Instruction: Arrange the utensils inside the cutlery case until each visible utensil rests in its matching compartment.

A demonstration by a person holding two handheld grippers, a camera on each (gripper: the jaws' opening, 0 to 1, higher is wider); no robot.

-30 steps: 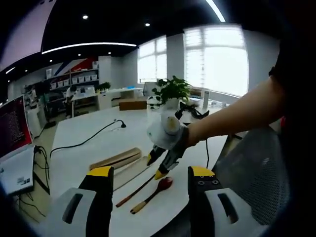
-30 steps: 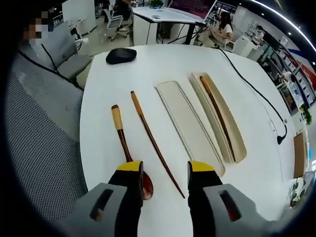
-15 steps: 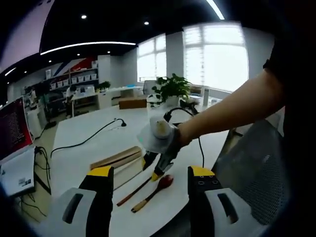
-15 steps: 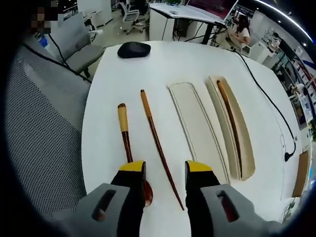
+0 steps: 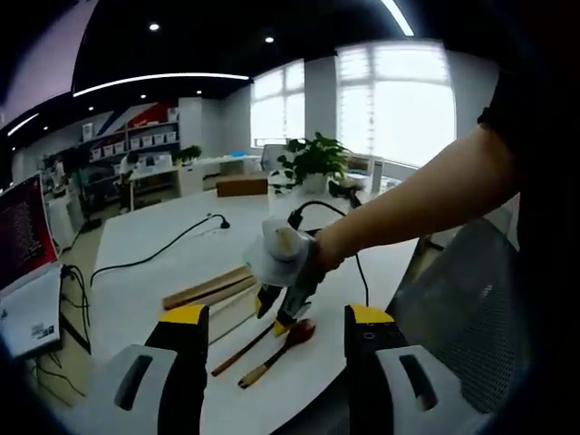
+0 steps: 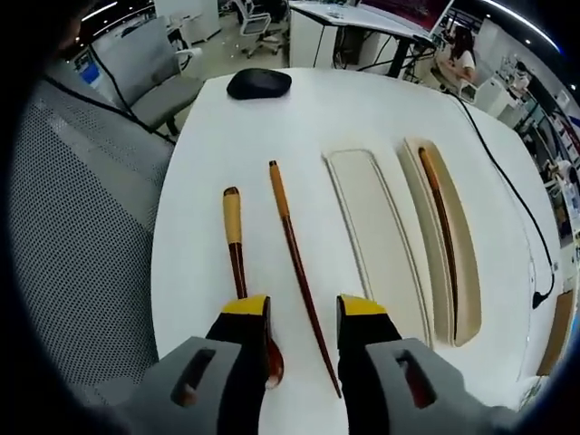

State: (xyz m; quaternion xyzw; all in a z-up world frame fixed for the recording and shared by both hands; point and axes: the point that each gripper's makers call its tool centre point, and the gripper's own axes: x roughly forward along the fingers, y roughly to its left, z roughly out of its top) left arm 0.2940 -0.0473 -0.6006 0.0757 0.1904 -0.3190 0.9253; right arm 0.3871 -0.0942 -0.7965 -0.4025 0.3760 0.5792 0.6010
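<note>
In the right gripper view my right gripper (image 6: 304,310) is open, low over the white table. A loose dark chopstick (image 6: 294,254) runs up between its jaws. A wooden spoon (image 6: 236,258) with a yellow handle end lies just left of it, its bowl partly behind the left jaw. Further right lie a flat empty cream case piece (image 6: 376,236) and the cutlery case tray (image 6: 467,272), which holds a second chopstick (image 6: 441,222). My left gripper (image 5: 276,317) is open and held back from the table. It looks at the right gripper (image 5: 273,316) above the spoon (image 5: 272,353), chopstick (image 5: 237,351) and case (image 5: 204,288).
A black mouse (image 6: 258,83) sits at the table's far end. A black cable (image 6: 512,190) runs along the right side. A grey mesh chair (image 6: 82,227) stands beside the table's left edge. A potted plant (image 5: 313,163) and a laptop (image 5: 23,254) stand farther off.
My right gripper has dropped lower and moved along the table, closer over the loose chopstick and spoon. It stays open. The utensils and case lie where they were.
</note>
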